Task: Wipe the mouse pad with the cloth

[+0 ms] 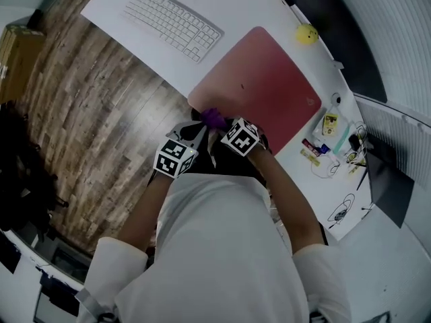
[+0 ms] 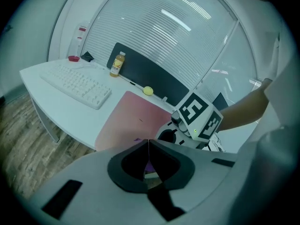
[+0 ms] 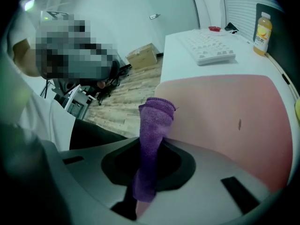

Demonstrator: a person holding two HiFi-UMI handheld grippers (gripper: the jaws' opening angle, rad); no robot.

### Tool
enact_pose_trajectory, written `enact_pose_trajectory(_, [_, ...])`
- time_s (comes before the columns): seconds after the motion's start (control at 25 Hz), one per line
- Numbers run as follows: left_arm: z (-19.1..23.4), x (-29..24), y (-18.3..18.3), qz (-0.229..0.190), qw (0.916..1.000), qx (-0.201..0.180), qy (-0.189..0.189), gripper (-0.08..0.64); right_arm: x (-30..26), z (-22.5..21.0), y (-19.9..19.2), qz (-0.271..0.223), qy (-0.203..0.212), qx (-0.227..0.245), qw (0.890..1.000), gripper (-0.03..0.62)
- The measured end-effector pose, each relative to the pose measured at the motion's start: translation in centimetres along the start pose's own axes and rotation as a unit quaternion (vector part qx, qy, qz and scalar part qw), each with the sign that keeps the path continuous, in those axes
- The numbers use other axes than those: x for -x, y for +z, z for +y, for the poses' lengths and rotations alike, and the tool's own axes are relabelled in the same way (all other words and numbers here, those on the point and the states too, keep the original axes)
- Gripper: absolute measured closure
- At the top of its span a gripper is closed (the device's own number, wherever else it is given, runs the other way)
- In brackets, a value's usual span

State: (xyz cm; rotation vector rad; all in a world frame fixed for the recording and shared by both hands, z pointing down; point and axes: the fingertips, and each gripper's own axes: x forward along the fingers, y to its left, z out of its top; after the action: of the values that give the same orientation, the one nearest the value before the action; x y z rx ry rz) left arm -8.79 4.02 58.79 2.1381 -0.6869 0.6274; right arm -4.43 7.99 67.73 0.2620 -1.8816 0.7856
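Note:
A pink mouse pad (image 1: 262,86) lies on the white desk (image 1: 222,5). Just at the pad's near edge, a purple cloth (image 1: 214,118) sits between the two grippers. My right gripper (image 3: 152,142) is shut on the cloth (image 3: 157,121), whose rolled end sticks up out of the jaws over the pad (image 3: 225,111). My left gripper (image 2: 148,143) is shut, jaws meeting in a thin line; a bit of purple cloth (image 2: 149,166) shows through the hollow behind them. The right gripper's marker cube (image 2: 199,116) is close in front of the left one, over the pad (image 2: 136,116).
A white keyboard (image 1: 174,23) lies left of the pad. A yellow ball-like object (image 1: 306,34) and a juice bottle (image 2: 117,63) stand at the desk's back. Small items and cables (image 1: 333,147) lie right of the pad. Wooden floor (image 1: 101,99) is below the desk edge.

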Motion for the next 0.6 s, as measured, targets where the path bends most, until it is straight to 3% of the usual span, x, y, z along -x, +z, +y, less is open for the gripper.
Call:
enact_pose_trajectory(0.24, [0.4,-0.9,1.4,0.005,0.9998,-0.013,-0.016,0.540,-0.1,-1.8,0.4,0.001,-0.003,-0.009,1.000,0.517])
enact_pose_trajectory(0.6, [1.1,-1.2,2.4,0.008,0.9999,-0.011,-0.006,0.540,0.1,-3.4,0.9,0.001,0.011,0.013,1.000,0.517])
